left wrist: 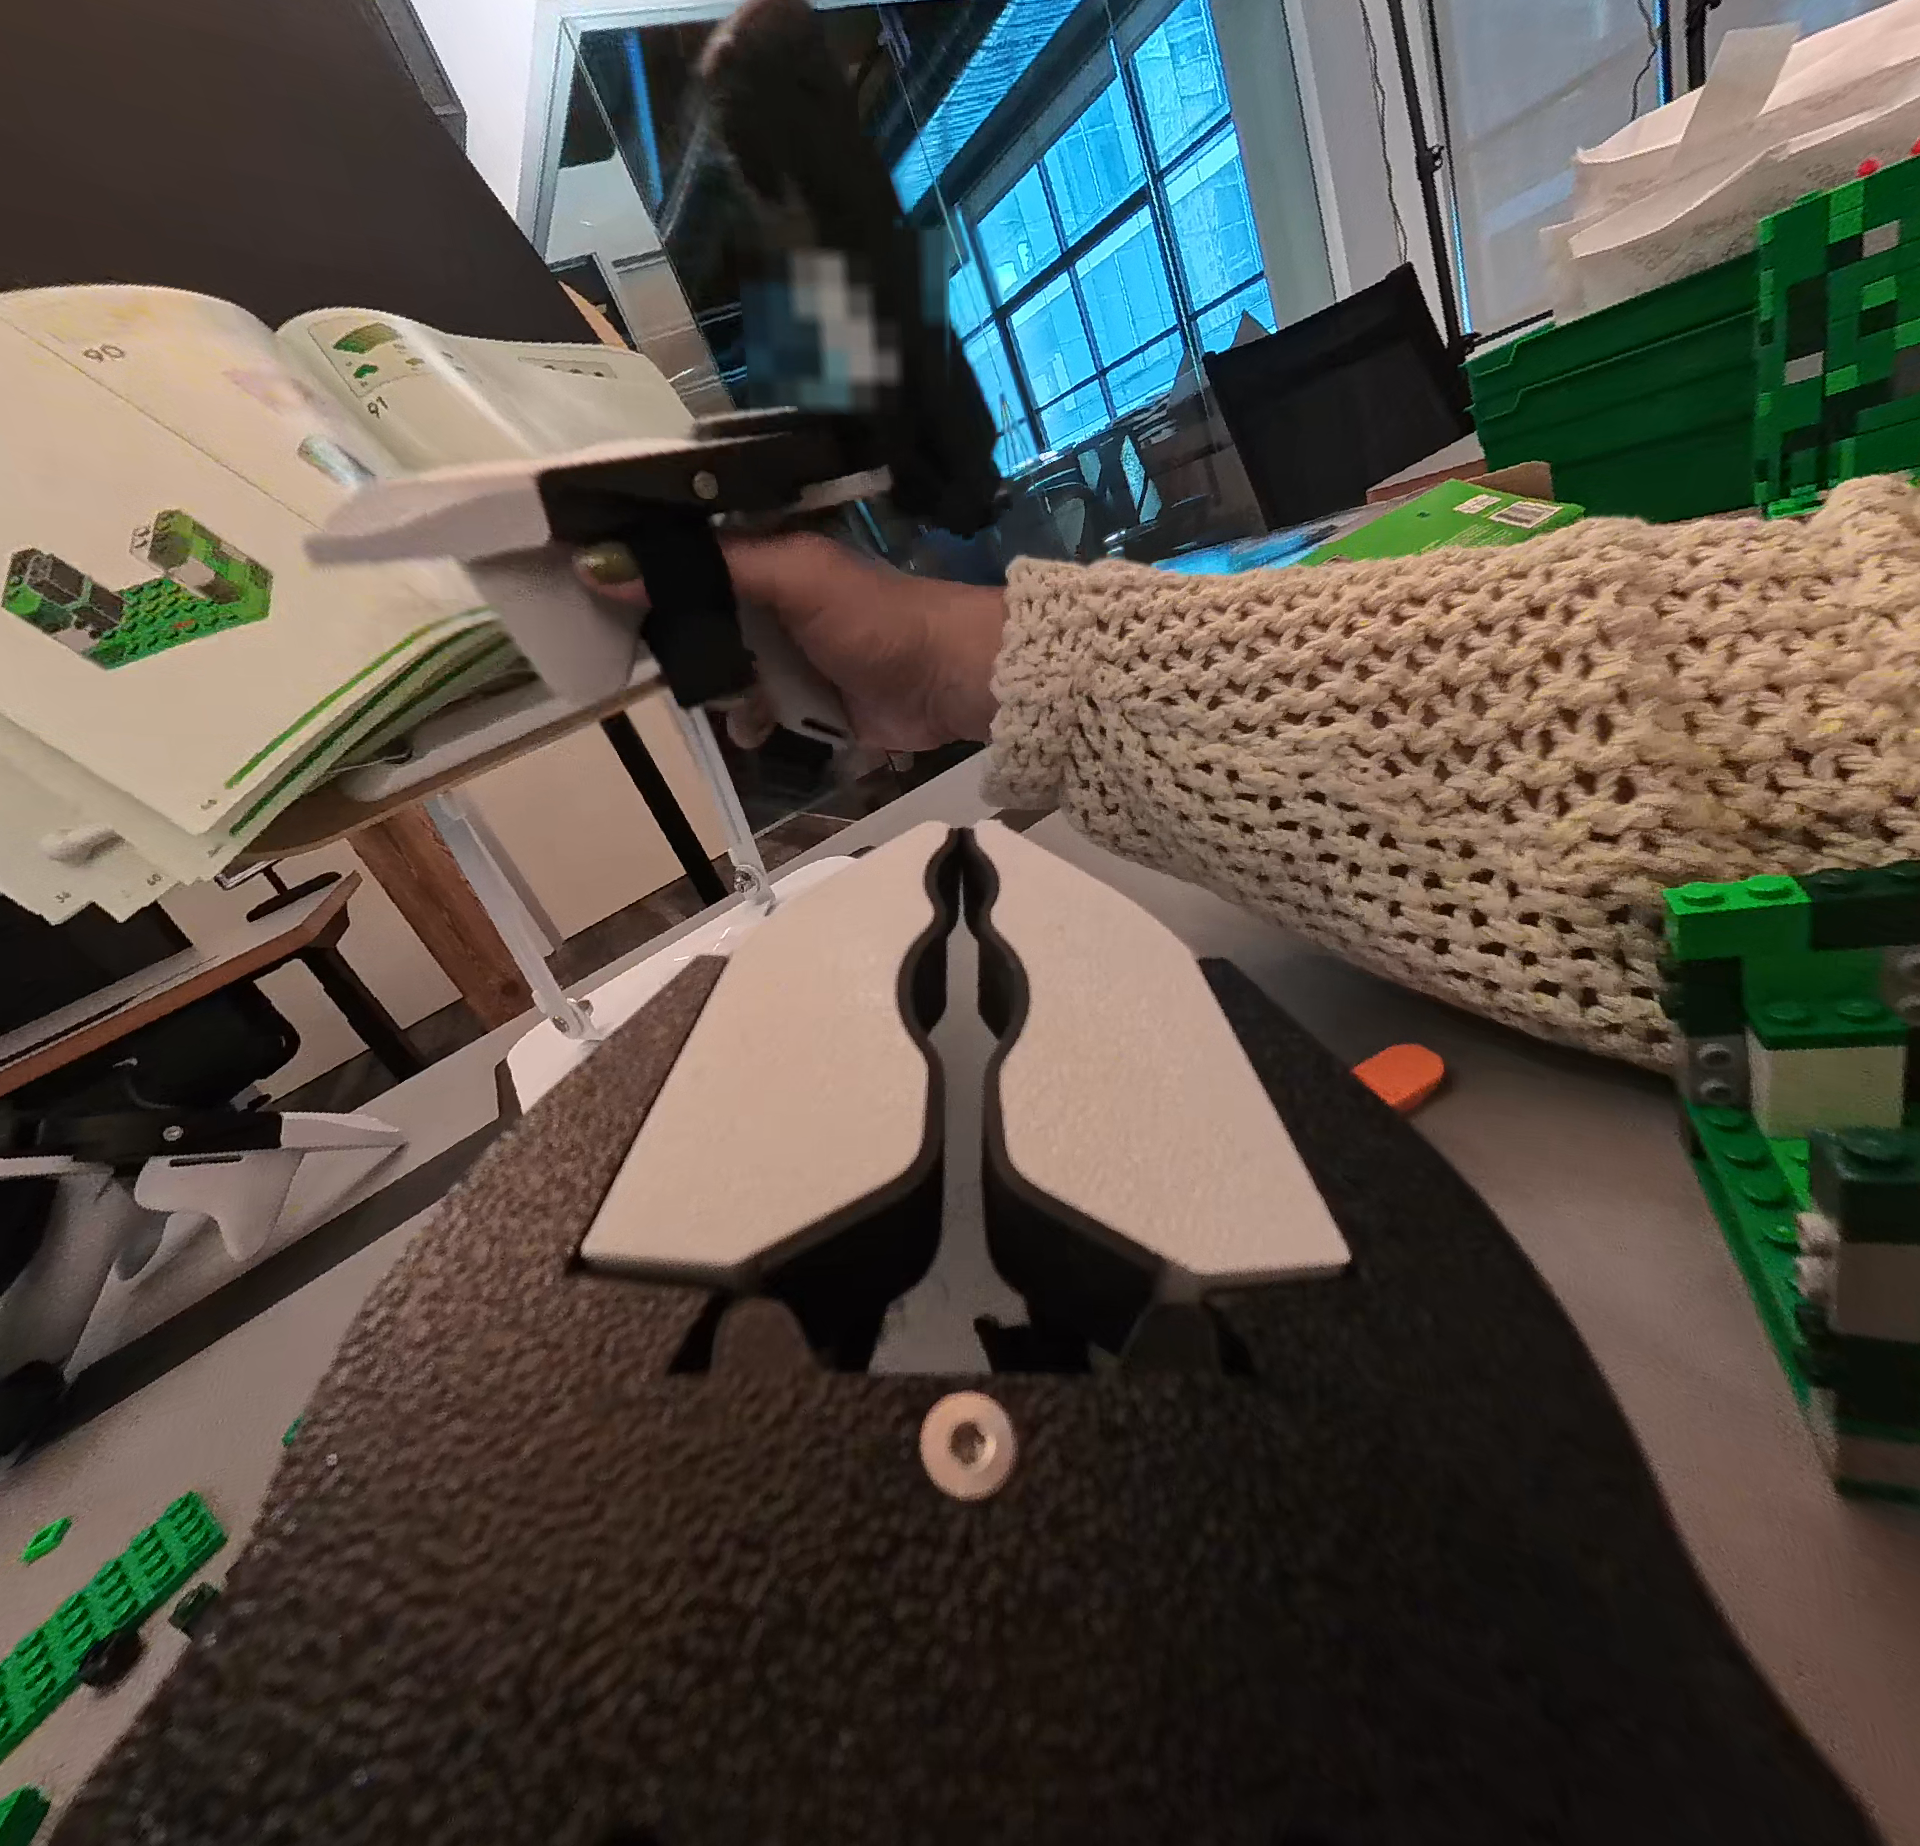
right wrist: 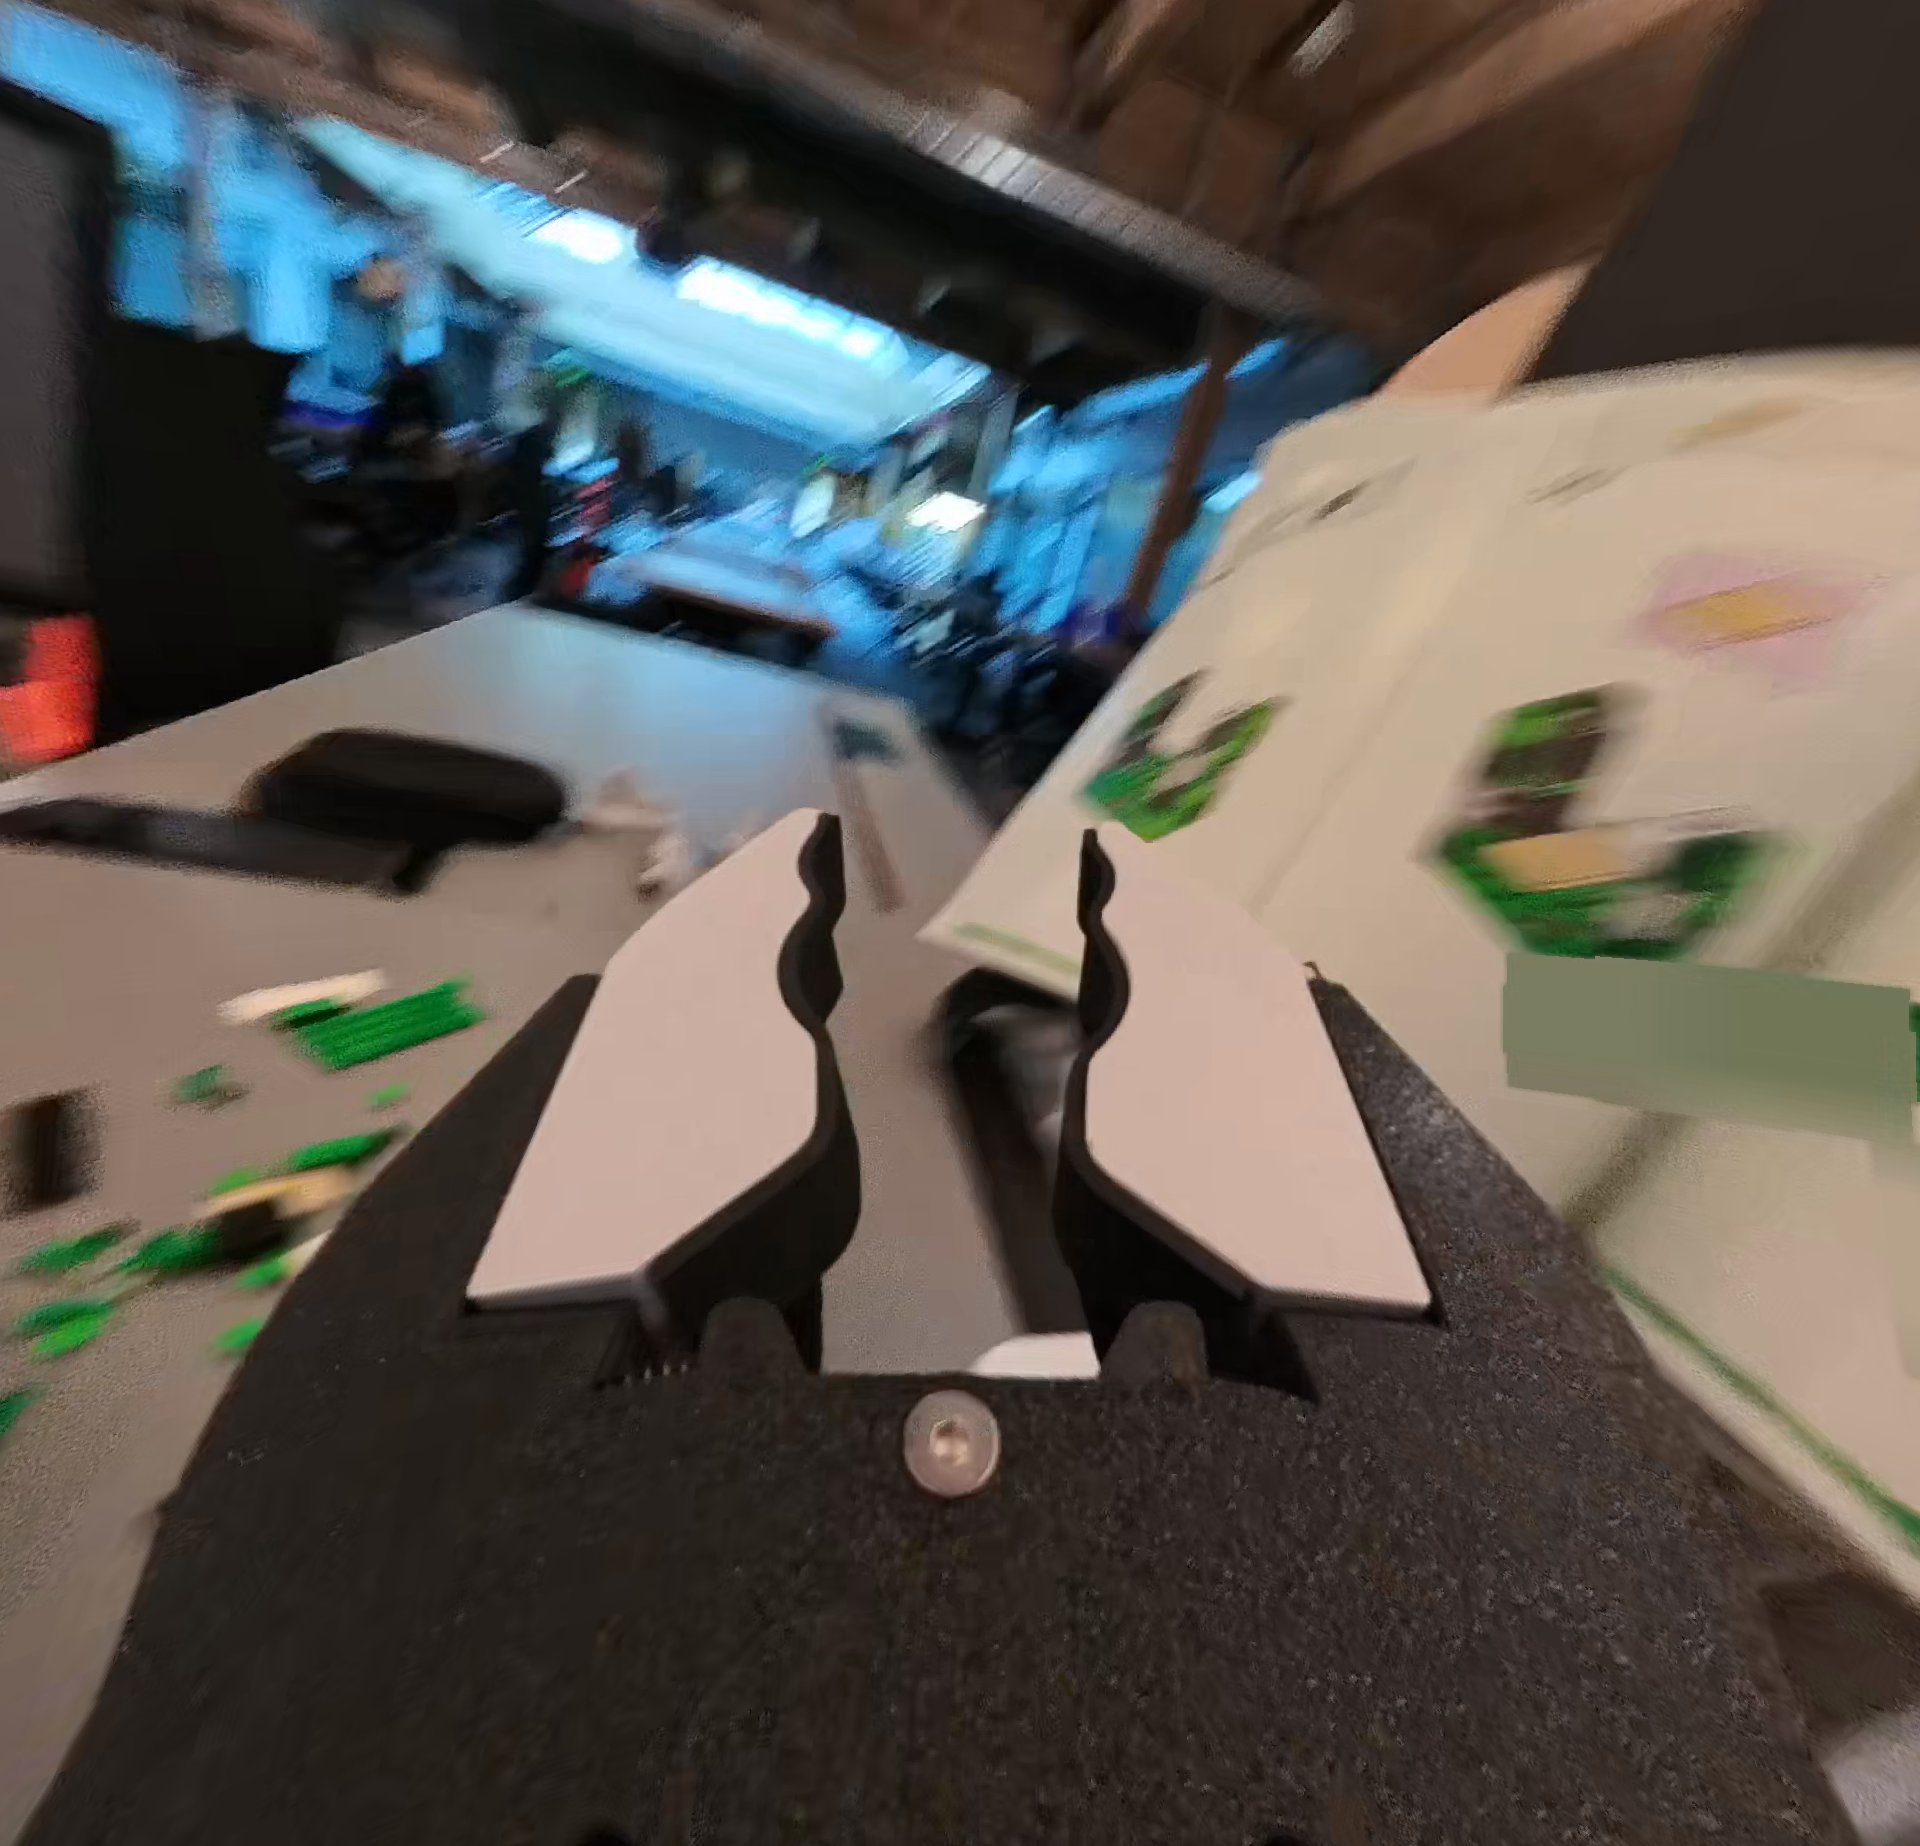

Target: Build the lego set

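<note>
My left gripper (left wrist: 961, 840) is shut and empty, held low over the grey table. A partly built green and grey lego model (left wrist: 1808, 1152) stands at its right. The open instruction booklet (left wrist: 208, 549) rests on a white stand at the left. My right gripper (left wrist: 343, 539) reaches across to the booklet's lower edge, held by a hand in a knitted sleeve (left wrist: 1455, 757). In the blurred right wrist view, my right gripper (right wrist: 956, 840) is open and empty, with the booklet's (right wrist: 1507, 674) corner just beyond its right finger. Loose green lego pieces (right wrist: 374, 1027) lie on the table at the left.
A green lego plate (left wrist: 94, 1609) and small bits lie at the lower left. An orange piece (left wrist: 1397, 1074) lies by the sleeve. A tall green lego wall (left wrist: 1839, 342), green bins and papers stand at the back right. A black case (right wrist: 405, 788) lies on the table. The left gripper's tips are roughly 20 cm from the right gripper's. It is some 12 cm from my left tips to the orange piece (left wrist: 1397, 1074).
</note>
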### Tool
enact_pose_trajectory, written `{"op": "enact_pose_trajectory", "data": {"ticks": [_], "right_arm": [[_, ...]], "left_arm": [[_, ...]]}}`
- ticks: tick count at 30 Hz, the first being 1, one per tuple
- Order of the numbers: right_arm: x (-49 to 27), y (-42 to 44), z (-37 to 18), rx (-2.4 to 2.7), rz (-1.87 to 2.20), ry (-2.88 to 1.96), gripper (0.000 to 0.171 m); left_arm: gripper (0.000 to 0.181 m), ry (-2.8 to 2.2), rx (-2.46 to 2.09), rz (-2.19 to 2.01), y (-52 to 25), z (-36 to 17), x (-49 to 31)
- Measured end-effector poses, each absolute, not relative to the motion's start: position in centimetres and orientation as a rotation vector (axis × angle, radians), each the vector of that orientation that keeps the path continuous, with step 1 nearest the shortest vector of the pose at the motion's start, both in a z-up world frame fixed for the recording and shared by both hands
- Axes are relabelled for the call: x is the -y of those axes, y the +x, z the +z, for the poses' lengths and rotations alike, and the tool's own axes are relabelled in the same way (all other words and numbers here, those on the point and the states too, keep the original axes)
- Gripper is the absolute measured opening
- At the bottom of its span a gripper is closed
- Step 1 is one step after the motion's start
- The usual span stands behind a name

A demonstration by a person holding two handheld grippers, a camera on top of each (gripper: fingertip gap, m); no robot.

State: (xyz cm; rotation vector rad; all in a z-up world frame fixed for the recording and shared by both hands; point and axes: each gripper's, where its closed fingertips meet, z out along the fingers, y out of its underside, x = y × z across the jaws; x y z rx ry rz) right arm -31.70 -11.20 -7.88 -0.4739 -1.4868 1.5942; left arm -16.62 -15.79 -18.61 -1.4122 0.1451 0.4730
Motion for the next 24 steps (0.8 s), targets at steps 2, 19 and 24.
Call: {"op": "enact_pose_trajectory", "data": {"ticks": [2, 19, 24], "right_arm": [[7.7, -31.4, -5.8, 1.187, 1.467, -0.485, 0.036], [4.3, -36.5, -9.7, 1.184, 0.985, -0.784, 0.0], [4.9, -33.6, -7.2, 1.212, 1.026, -0.77, 0.0]], "left_arm": [[0.0, -1.413, -0.144, 0.473, -16.6, -18.6, 15.8], [0.0, -1.414, -0.148, 0.477, -16.7, -18.7, 15.7], [0.0, -1.412, -0.173, 0.493, -16.4, -18.7, 15.6]]}}
